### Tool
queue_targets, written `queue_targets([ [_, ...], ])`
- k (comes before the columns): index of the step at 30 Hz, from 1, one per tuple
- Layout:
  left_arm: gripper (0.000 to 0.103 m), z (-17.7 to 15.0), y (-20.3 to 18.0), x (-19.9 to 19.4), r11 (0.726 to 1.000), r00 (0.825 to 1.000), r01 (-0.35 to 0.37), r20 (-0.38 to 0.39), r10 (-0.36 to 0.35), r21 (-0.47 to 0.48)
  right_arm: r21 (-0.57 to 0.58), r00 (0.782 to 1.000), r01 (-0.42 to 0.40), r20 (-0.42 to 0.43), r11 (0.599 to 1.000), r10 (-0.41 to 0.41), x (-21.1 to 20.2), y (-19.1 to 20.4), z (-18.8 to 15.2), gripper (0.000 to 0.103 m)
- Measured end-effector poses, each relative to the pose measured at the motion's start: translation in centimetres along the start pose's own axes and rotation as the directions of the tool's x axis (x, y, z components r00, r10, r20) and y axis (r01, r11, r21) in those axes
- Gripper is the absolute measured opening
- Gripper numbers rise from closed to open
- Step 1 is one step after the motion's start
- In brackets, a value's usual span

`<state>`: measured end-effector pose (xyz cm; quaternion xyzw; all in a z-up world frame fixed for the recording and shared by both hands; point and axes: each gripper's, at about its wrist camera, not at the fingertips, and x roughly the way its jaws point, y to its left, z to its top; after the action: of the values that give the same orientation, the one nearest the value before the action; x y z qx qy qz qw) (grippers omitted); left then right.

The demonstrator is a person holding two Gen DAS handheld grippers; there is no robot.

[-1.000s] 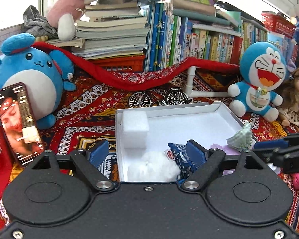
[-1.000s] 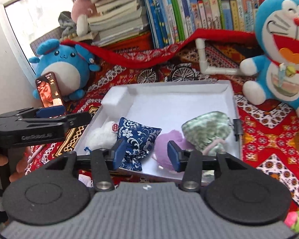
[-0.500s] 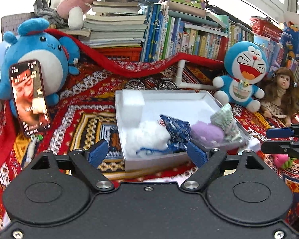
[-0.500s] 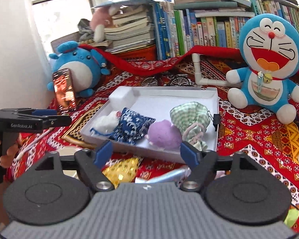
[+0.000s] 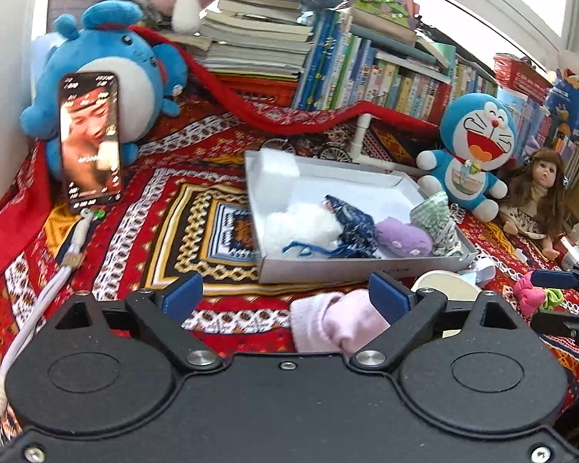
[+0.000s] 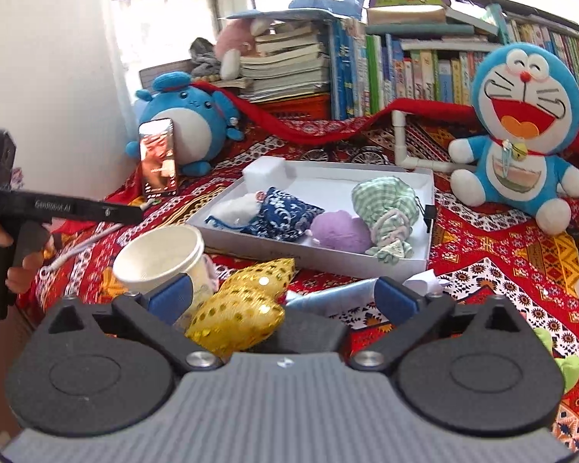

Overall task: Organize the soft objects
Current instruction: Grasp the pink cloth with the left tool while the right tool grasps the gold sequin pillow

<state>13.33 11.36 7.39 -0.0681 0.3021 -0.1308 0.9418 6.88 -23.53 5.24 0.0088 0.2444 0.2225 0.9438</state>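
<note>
A white box [image 5: 351, 270] on the patterned cloth holds a white fluffy piece [image 5: 301, 225], a blue flowered pouch [image 5: 351, 222], a purple plush [image 5: 403, 237] and a green checked pouch [image 5: 436, 216]. My left gripper [image 5: 283, 295] hangs in front of the box with its jaws opening. A pink soft item [image 5: 332, 320] lies below them near the right finger, untouched. My right gripper [image 6: 283, 296] is also in front of the box [image 6: 328, 260], its jaws opening. A gold sequined pouch [image 6: 247, 305] lies between them, and the pads do not press on it.
A paper cup [image 6: 162, 258] stands by the right gripper's left finger, and a pale blue item [image 6: 328, 297] lies behind the gold pouch. A phone [image 5: 90, 141] leans on a blue plush. A Doraemon plush [image 5: 471, 150], a doll [image 5: 536, 193] and book stacks line the back.
Both grippers have drawn back from the box toward the cloth's front. The right jaws have spread much wider. The pink item, the cup and the gold pouch have come into view.
</note>
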Motion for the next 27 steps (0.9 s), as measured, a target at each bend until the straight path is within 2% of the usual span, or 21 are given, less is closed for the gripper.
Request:
queue_targets([
  [11, 0.094, -3.1, -0.1, 1.8, 1.0, 0.998, 0.013, -0.066, -0.014, -0.014, -0.15, 1.0, 0.015, 0.009, 0.989, -0.014, 0.9, 3.4, -2.4, 0.103],
  [17, 0.093, -3.4, 0.7, 3.2, 0.989, 0.993, 0.063, -0.089, -0.075, -0.135, -0.231, 0.999, 0.038, 0.042, 0.972, -0.029, 1.2, 5.0, -3.2, 0.103],
  [24, 0.083, -3.4, 2.2, 4.9, 0.947, 0.983, 0.101, -0.118, -0.143, -0.306, -0.352, 0.995, 0.085, 0.073, 0.932, -0.063, 1.9, 6.9, -4.1, 0.103],
  [27, 0.081, -3.4, 2.2, 5.5, 0.937, 0.978, 0.118, -0.127, -0.168, -0.328, -0.389, 0.995, 0.094, 0.078, 0.917, -0.069, 2.1, 7.5, -4.5, 0.103],
])
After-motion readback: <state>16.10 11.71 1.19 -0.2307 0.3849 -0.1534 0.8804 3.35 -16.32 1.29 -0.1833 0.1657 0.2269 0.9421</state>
